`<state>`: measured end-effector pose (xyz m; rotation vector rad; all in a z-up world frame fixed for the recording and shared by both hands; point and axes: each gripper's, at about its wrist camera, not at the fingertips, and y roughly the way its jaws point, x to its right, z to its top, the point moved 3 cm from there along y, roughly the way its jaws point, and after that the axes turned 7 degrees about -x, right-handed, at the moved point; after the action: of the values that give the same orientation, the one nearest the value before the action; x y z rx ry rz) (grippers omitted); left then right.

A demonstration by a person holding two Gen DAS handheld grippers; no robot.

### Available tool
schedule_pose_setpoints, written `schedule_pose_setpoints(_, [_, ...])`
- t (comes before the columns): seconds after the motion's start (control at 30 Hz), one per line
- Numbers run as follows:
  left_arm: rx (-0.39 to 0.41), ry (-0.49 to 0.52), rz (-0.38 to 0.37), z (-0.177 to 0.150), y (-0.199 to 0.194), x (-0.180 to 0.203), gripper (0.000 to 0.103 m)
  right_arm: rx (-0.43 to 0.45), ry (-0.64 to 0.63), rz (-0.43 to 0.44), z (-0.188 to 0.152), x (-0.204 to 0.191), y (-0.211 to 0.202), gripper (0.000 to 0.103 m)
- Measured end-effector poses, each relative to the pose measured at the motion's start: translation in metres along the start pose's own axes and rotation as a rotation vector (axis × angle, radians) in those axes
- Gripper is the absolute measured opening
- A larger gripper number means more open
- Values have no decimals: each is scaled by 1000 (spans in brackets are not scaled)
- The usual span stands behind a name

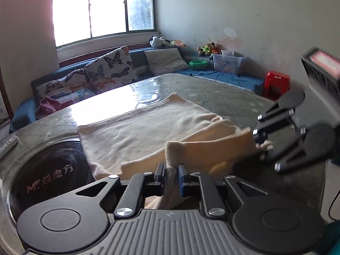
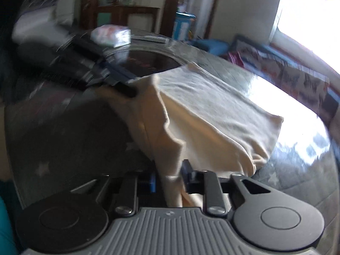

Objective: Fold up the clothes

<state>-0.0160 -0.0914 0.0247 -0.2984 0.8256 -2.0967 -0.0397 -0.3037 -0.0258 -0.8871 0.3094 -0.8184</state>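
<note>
A cream garment (image 1: pixel 144 127) lies spread on the glass-topped table (image 1: pixel 223 97), its near edge lifted. My left gripper (image 1: pixel 171 176) is shut on a bunched corner of that near edge. In the left wrist view my right gripper (image 1: pixel 262 142) holds the other end of the lifted edge at the right. The right wrist view shows the same cream garment (image 2: pixel 212 110) draped from the table, with my right gripper (image 2: pixel 170 176) shut on a hanging fold. The left gripper (image 2: pixel 125 89) appears there blurred, clamped on the far corner.
A dark round disc with lettering (image 1: pixel 48 180) sits under the glass at the near left. Behind the table runs a blue sofa with butterfly cushions (image 1: pixel 110 68), a grey pillow (image 1: pixel 165 60), a plastic box (image 1: pixel 228 63) and a red stool (image 1: pixel 276 85). A wooden cabinet (image 2: pixel 119 4) stands behind.
</note>
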Motion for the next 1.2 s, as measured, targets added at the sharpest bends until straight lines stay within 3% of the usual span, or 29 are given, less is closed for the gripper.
schedule_pose_setpoints(0.07, [-8,43,17,-10,-4,3,22,4,45,26,4,8,-2,14])
schedule_pose_setpoints(0.17, [-29,75,48,-26,-9,6,38,13,87,53,9,17,-5,13])
schedule_pose_setpoints(0.37, [-33,135,98,-46,-14,12,49,34,139,67,15,24,-10,11])
schedule_pose_setpoints(0.53, [-23,182,135,-51,-12,15,49,56,168,58,24,30,-12,11])
schedule_pose_setpoints(0.7, [11,162,109,-49,-30,18,14,81,178,29,19,27,-14,10])
schedule_pose_setpoints(0.9, [51,137,77,-45,-52,21,12,135,188,16,7,19,-33,9])
schedule_pose_setpoints(1.2, [101,103,17,-43,-103,36,12,169,162,46,-15,-6,-95,9])
